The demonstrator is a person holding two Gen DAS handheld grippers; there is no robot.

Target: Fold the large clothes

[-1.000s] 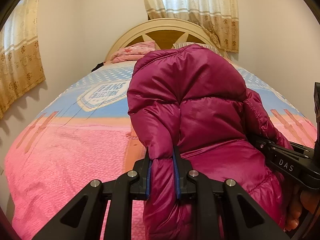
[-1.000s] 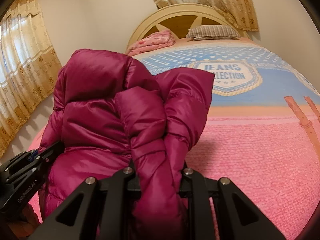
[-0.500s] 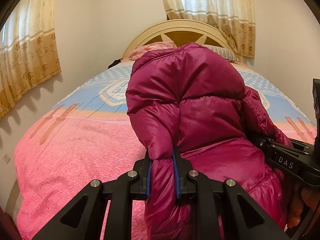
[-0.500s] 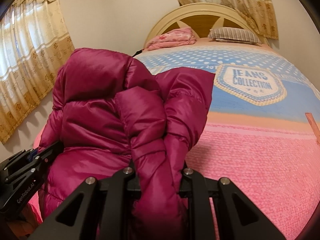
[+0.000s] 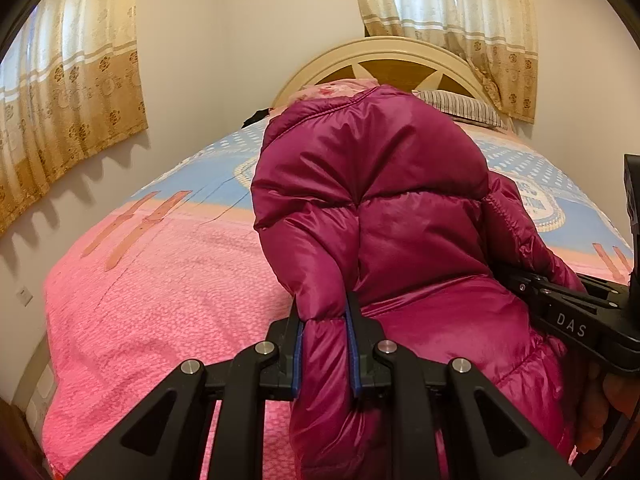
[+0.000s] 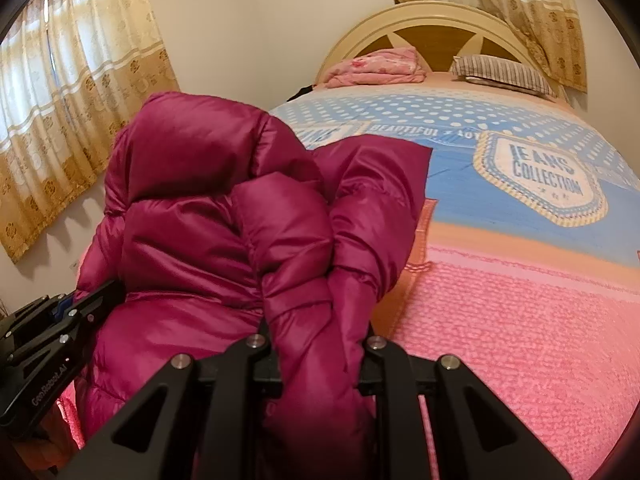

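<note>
A magenta puffer jacket hangs bunched between my two grippers, held up above the pink and blue bed cover. My left gripper is shut on a fold of the jacket. My right gripper is shut on a thick bunch of the jacket; its fingertips are hidden by the fabric. The right gripper also shows in the left wrist view at the right edge, and the left gripper shows in the right wrist view at the lower left.
The bed cover stretches ahead to a cream and wood headboard. A folded pink blanket and a striped pillow lie at the head. Curtains hang on the left wall and behind the headboard.
Both grippers and the jacket have swung to the right over the bed; the headboard and bed cover print shifted right in both views. The grips have not changed.
</note>
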